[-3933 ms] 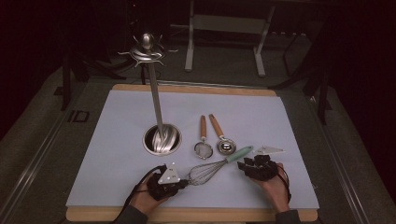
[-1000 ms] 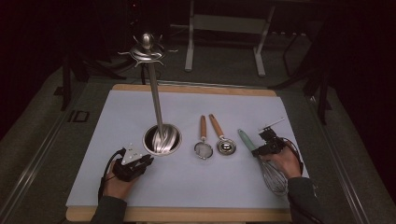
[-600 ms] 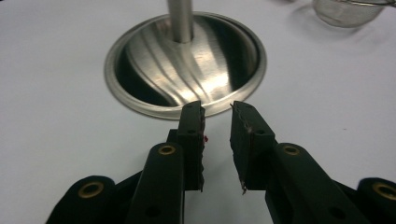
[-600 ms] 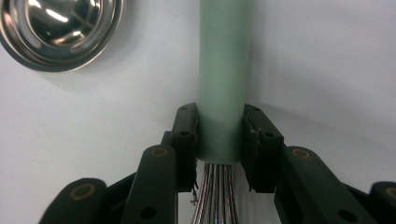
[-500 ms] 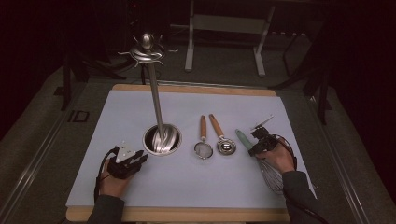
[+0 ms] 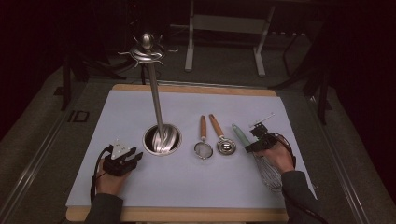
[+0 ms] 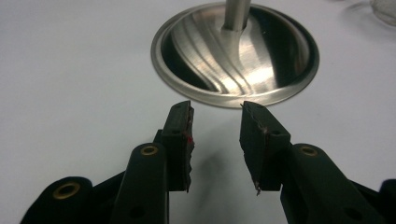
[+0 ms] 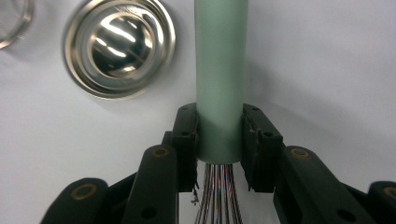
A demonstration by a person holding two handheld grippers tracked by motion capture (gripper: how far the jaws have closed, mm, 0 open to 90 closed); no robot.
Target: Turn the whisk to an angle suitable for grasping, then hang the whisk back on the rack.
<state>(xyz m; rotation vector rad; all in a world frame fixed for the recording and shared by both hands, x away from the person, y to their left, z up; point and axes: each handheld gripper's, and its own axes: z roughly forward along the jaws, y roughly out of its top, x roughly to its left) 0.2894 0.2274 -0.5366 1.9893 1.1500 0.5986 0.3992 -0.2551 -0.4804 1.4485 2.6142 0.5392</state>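
Observation:
A steel utensil stand (image 6: 162, 139) rises on a tall pole from its round base (image 7: 236, 51) to a ring of hooks (image 6: 147, 49). My left gripper (image 6: 135, 157) lies just left of that base. Its jaws have just been opening and stand open (image 7: 217, 123) with nothing between them, short of the base's rim. At the right, my right gripper (image 6: 256, 140) is shut (image 8: 218, 135) on the pale green handle (image 8: 219, 70) of a whisk (image 6: 268, 170). The handle points away from me and the wire head trails back under the hand.
A small strainer (image 6: 203, 149) and a round metal scoop (image 6: 225, 146), both with wooden handles, lie side by side between the stand and the whisk. The scoop's bowl (image 8: 119, 46) sits just left of the whisk handle. Everything rests on a pale mat (image 6: 187, 107) over a wooden board.
The left jaws have opened wider and that gripper has drawn back a little from the stand's base. The right gripper still grips the whisk, which earlier lay at the front middle.

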